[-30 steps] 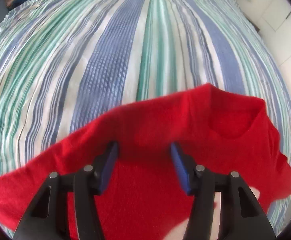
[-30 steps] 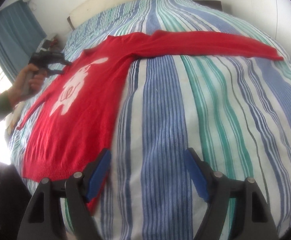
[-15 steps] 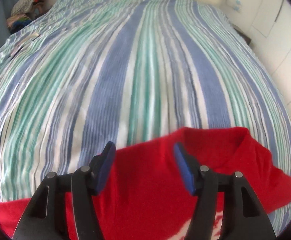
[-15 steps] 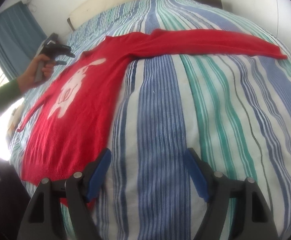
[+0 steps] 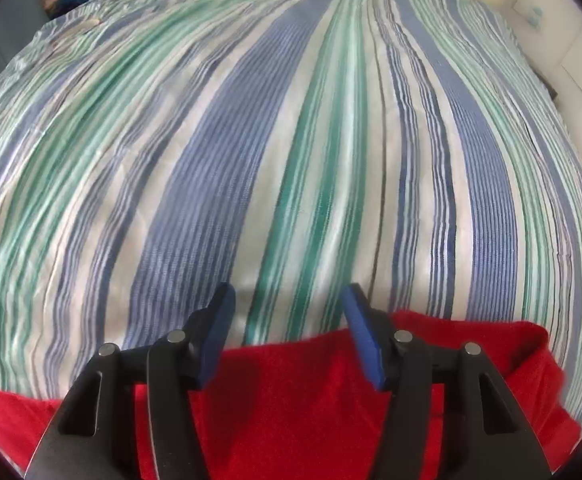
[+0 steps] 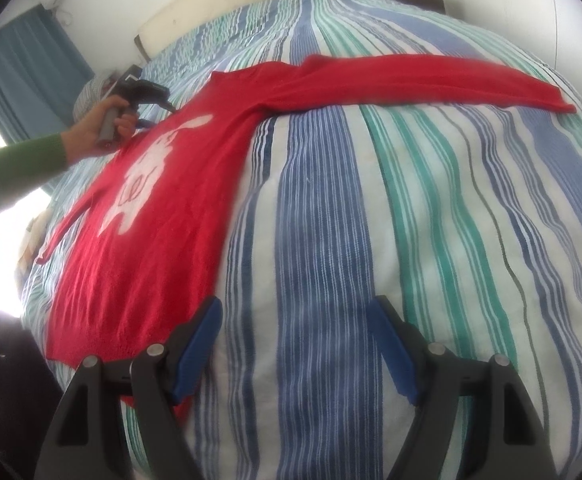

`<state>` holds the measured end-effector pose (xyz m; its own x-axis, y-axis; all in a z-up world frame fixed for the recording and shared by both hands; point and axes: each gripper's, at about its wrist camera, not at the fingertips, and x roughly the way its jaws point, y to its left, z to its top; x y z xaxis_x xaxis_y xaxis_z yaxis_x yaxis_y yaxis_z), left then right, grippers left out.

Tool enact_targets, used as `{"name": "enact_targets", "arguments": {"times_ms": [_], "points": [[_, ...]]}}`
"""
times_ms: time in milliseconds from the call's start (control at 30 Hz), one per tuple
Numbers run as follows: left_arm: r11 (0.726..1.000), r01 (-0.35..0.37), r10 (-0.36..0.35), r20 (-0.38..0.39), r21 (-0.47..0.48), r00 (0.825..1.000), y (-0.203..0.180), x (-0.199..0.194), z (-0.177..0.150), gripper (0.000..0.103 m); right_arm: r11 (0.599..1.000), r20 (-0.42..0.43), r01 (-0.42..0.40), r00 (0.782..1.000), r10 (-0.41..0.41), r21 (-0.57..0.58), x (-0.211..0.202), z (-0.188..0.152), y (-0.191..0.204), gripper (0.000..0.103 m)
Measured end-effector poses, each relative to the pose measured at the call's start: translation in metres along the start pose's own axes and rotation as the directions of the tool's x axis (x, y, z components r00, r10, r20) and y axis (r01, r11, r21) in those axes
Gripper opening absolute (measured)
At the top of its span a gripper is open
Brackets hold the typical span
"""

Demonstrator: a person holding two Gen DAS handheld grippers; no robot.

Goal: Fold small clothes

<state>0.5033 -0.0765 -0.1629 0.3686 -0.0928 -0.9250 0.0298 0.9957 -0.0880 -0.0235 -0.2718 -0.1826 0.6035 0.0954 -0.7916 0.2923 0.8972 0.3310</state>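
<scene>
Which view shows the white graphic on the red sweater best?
The right wrist view. There the red sweater lies spread flat on the striped bedspread with the whole white graphic visible on its chest. The left wrist view shows only plain red fabric near the collar at the bottom edge; the graphic falls outside that frame.

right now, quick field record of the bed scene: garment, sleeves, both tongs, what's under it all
garment: red sweater with a white figure on the chest, spread flat, front up
long sleeve: stretched out straight across the striped bedspread
other sleeve: lying along the sweater's far side, toward the bed edge
left tongs: open, nothing between the pads, over the sweater's collar edge
right tongs: open, empty, near the sweater's hem corner
folds made: none visible
</scene>
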Motion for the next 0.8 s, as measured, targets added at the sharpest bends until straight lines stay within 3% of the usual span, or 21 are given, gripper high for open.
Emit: {"name": "enact_targets", "arguments": {"times_ms": [100,200,267,367,500,567,667,733,800], "points": [[0.998,0.053,-0.053,0.038,0.015,0.998,0.019,-0.03,-0.016,0.06,1.0,0.016,0.002,1.0,-0.002,0.002,-0.003,0.002,0.0,0.075],[0.991,0.106,-0.112,0.078,0.08,0.991,0.037,-0.076,-0.055,0.077,1.0,0.055,0.018,0.998,-0.018,0.003,-0.012,0.005,-0.002,0.075],[0.984,0.103,-0.118,0.101,0.144,0.988,0.052,-0.11,-0.089,0.084,1.0,0.089,0.029,0.996,-0.03,0.009,-0.021,0.008,-0.005,0.075],[0.971,0.054,-0.085,0.125,0.232,0.989,0.07,-0.151,-0.133,0.085,0.999,0.133,0.032,0.99,-0.037,0.036,-0.036,0.013,-0.012,0.075],[0.965,0.044,-0.086,0.151,0.26,0.985,0.11,-0.205,-0.194,0.087,0.982,0.186,-0.046,0.983,0.011,0.184,-0.053,0.027,-0.048,0.075],[0.968,0.045,-0.089,0.172,0.245,0.981,0.128,-0.228,-0.222,0.087,0.949,0.231,-0.099,0.973,0.029,0.301,-0.059,0.04,-0.08,0.075],[0.971,0.005,-0.065,0.241,0.24,0.968,0.144,-0.256,-0.261,0.09,0.871,0.346,-0.176,0.938,0.007,0.458,-0.067,0.059,-0.141,0.075],[0.974,-0.016,-0.05,0.285,0.224,0.957,0.15,-0.266,-0.287,0.094,0.804,0.377,-0.216,0.926,-0.011,0.554,-0.062,0.072,-0.185,0.075],[0.979,-0.015,-0.046,0.296,0.201,0.954,0.153,-0.267,-0.309,0.094,0.726,0.372,-0.259,0.928,0.004,0.637,-0.05,0.081,-0.223,0.075]]}}
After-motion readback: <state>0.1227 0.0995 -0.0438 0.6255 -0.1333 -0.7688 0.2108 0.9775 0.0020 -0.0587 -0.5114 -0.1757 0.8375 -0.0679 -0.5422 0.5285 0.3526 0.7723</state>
